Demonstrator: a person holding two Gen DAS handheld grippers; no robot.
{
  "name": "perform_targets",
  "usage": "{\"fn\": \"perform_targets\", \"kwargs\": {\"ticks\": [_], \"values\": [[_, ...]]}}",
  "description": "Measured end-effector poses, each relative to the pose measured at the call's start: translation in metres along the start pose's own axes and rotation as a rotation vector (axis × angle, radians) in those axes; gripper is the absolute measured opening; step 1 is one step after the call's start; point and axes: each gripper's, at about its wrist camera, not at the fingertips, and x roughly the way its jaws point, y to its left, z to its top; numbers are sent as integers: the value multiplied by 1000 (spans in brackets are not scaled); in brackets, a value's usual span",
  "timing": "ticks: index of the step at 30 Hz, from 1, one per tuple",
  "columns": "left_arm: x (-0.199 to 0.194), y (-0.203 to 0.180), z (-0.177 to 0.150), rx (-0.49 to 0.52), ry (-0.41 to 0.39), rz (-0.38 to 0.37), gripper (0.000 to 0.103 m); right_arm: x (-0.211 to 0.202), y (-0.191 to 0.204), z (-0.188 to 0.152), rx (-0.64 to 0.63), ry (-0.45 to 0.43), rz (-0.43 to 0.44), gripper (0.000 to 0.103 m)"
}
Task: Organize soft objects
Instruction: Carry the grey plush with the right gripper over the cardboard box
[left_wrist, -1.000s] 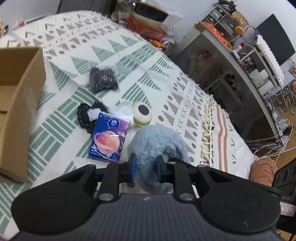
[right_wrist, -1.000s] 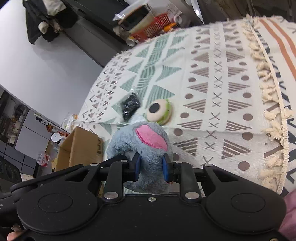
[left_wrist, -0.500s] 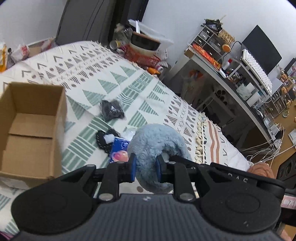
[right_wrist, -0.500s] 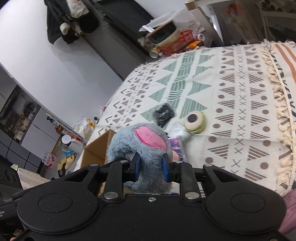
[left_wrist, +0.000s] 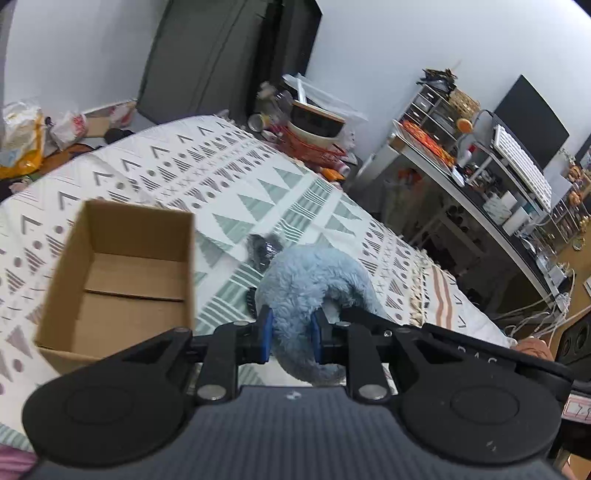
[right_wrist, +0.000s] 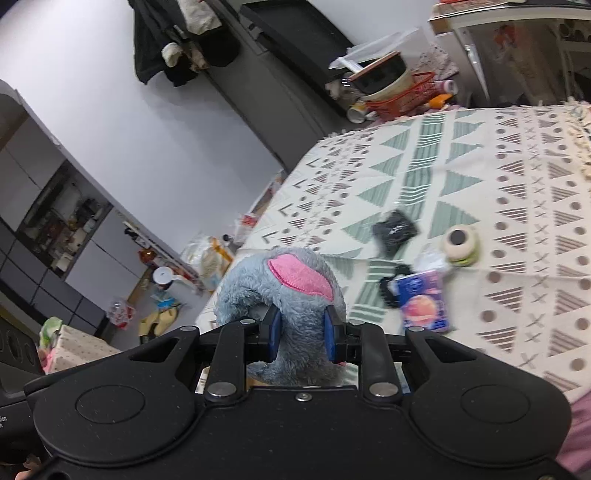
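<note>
Fingers of both grippers pinch the blue plush toy, held in the air beside the box.

Cardboard box (left_wrist: 122, 273) sits open and empty on the patterned blanket (left_wrist: 258, 192), to the left of the load. Left gripper (left_wrist: 290, 334) squeezes one furry limb of the plush toy (left_wrist: 310, 280); right gripper (right_wrist: 301, 334) clamps the part below its pink patch (right_wrist: 299, 275). To do this well, I would carry both hands leftward together, keep them level, centre the toy over the opening, lower it inside, then release both grips at once. Farther right, a tissue pack (right_wrist: 424, 306), a black bundle (right_wrist: 394, 230) and a round eye-shaped toy (right_wrist: 461, 242) wait on the blanket.
</note>
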Motion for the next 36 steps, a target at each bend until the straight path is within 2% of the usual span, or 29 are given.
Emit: {"fn": "perform_targets", "kwargs": {"ticks": [8, 15, 26, 36], "values": [[-28, 43, 11, -76, -32, 60, 20, 27, 40, -9, -5, 26, 74, 23], [-36, 76, 20, -116, -43, 104, 20, 54, 61, -15, -5, 65, 95, 24], [-7, 129, 19, -231, 10, 144, 19, 107, 64, -29, -3, 144, 71, 24], [28, 150, 12, -271, 81, 209, 19, 142, 48, -41, 18, 215, 59, 26]]}}
